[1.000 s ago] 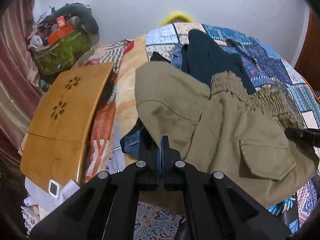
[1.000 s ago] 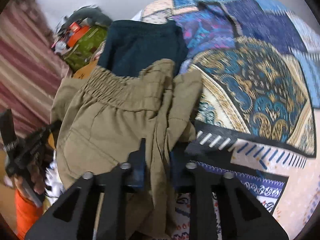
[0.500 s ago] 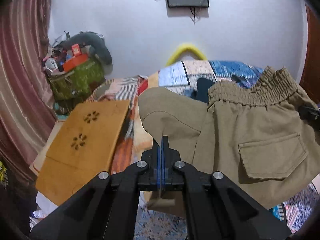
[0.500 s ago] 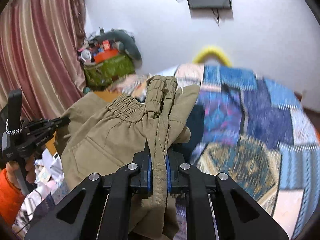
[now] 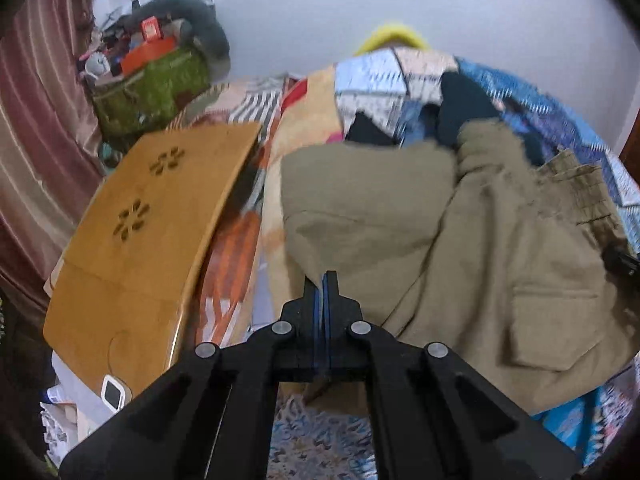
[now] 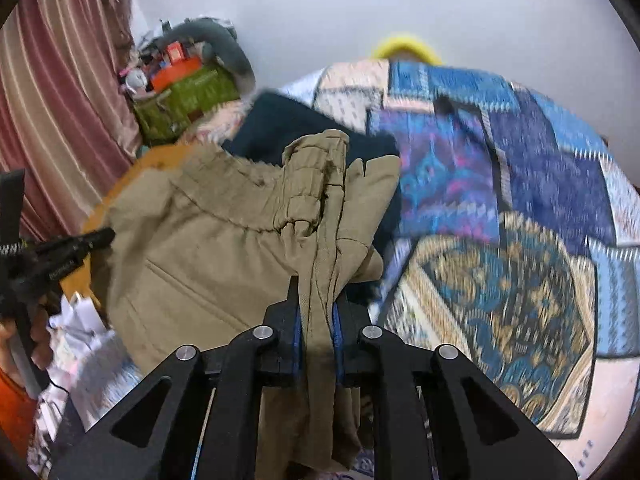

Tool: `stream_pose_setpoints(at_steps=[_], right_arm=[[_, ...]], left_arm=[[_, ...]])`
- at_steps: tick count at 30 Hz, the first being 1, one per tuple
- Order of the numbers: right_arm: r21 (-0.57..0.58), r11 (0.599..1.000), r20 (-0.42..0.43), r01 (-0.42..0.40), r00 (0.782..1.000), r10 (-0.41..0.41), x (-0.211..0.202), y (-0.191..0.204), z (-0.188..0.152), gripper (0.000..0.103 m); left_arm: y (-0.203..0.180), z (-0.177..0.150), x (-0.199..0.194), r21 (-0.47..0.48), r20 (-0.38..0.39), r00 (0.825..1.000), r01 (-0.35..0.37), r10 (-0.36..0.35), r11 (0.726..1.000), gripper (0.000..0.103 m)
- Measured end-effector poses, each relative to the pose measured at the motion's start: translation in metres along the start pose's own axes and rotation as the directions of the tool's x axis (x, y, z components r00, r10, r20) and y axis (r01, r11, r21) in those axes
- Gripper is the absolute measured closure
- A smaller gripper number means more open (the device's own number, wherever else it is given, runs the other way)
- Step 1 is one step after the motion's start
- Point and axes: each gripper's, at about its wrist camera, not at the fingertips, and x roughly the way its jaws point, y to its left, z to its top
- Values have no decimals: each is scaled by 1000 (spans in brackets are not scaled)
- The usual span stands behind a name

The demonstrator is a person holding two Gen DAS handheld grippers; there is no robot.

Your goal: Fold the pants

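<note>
White wall behind, striped curtain at 9 o'clock, patchwork bedspread over the bed, some motion blur in both views. Khaki pants are held up over the bedspread, spread between the two grippers; back pocket flap faces the left camera at 4 o'clock, elastic waistband bunched at 2 o'clock. Left gripper: jaws pressed almost together, pinching a thin edge of the pants at frame centre. Right gripper: jaws closed on a thick gathered fold of the pants, fabric hanging down between and below them; its tip shows at 3 o'clock in the left view. Left gripper seen at 9 o'clock in the right view, on the pants' far edge. Dark garment lies on the bedspread behind the pants, at 12 o'clock. Wooden lap table at 9 o'clock in the left view, beside the bed. Green bag with clutter at 10 o'clock by the wall.
</note>
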Motion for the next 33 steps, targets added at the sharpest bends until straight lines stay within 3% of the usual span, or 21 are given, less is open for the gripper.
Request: stream_pose_setpoints(at_steps=[4,10,16,20,26,33], right_arm=[[-6,1000,-18,17,1000,-17,-7,-8,-8,76],[-72,996,19,48,999,-46,-42,-6,-21,75],[-110,993,109,35,994,-23,-98,11,-26,70],[-132,991,215,20,977,9,-150,33,-23,68],[-159,987,389,-13,918,74,-238,67,-25,68],[-204,979,531,-27,837,134,-317,105,-53,68]], left_arm=[[12,-10,3,-10,-28,999,-29,28,1000,101],[27,-26,-19,-36,-47,999,-27,26,999,101],[7,-32,-93,35,56,998,24,-26,999,100],[-12,-31,-164,77,167,983,60,-72,995,99],[-35,-43,-282,112,359,926,85,-120,990,98],[-52,-82,-399,146,531,829,117,-178,982,94]])
